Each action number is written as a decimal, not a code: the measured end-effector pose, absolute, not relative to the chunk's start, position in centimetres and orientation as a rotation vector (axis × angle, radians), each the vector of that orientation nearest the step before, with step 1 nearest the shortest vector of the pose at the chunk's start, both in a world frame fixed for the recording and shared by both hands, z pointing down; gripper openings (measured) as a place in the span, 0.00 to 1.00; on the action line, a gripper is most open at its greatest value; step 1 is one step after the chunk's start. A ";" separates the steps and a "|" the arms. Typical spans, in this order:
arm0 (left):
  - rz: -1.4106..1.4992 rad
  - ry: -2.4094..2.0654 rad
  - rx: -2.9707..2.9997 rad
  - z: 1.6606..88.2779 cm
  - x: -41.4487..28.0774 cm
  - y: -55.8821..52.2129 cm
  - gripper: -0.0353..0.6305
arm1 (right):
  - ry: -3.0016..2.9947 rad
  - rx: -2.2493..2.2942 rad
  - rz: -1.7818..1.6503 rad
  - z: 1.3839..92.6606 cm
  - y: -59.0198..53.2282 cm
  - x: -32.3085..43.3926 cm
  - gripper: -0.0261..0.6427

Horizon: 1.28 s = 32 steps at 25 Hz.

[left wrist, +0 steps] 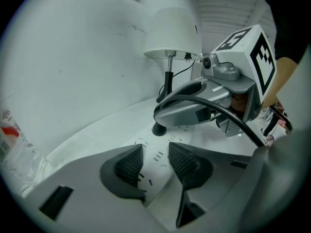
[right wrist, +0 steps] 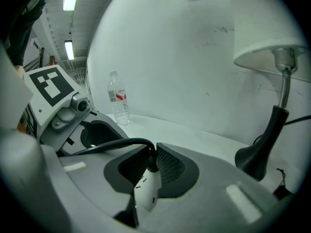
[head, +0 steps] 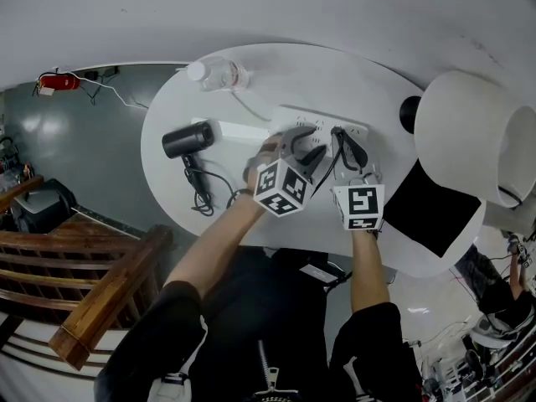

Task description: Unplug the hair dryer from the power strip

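The white power strip [head: 356,128] lies near the middle of the round white table [head: 167,107]. My right gripper [right wrist: 152,154] is shut on the black plug [right wrist: 151,165], which sits in the strip [right wrist: 145,191]. The plug's black cord [right wrist: 112,144] arcs away to the left. The black hair dryer [head: 186,138] lies at the table's left with its cord coiled [head: 201,193] beside it. My left gripper [left wrist: 155,152] stands open just over the strip [left wrist: 156,171], whose sockets show between its pads. It holds nothing. Both grippers [head: 306,145] [head: 345,145] sit side by side over the strip.
A clear water bottle [head: 219,74] lies at the table's far edge. A lamp with a large white shade [head: 469,132] and a black base [head: 410,111] stands at the right. A black square [head: 431,212] lies at the front right. A wooden railing [head: 92,308] runs along the lower left.
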<state>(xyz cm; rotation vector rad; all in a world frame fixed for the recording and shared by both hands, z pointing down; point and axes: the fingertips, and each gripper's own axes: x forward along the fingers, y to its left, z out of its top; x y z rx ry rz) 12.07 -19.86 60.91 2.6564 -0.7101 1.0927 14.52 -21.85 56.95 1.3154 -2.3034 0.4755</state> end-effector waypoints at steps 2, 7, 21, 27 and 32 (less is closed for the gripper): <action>1.081 -0.713 2.656 60.8 12.1 -19.9 0.31 | -2.297 1.320 0.452 56.7 -21.8 14.4 0.11; 1.087 -0.700 2.669 60.7 12.6 -19.9 0.31 | -2.278 1.321 0.421 56.7 -21.5 14.8 0.11; 1.114 -0.704 2.639 61.1 12.7 -20.4 0.30 | -2.262 1.371 0.604 57.4 -23.2 15.5 0.11; 1.117 -0.680 2.642 61.1 12.9 -20.1 0.30 | -2.255 1.361 0.503 57.2 -22.0 15.5 0.11; 1.123 -0.658 2.659 61.0 13.0 -20.0 0.30 | -2.252 1.353 0.486 57.2 -21.7 15.5 0.11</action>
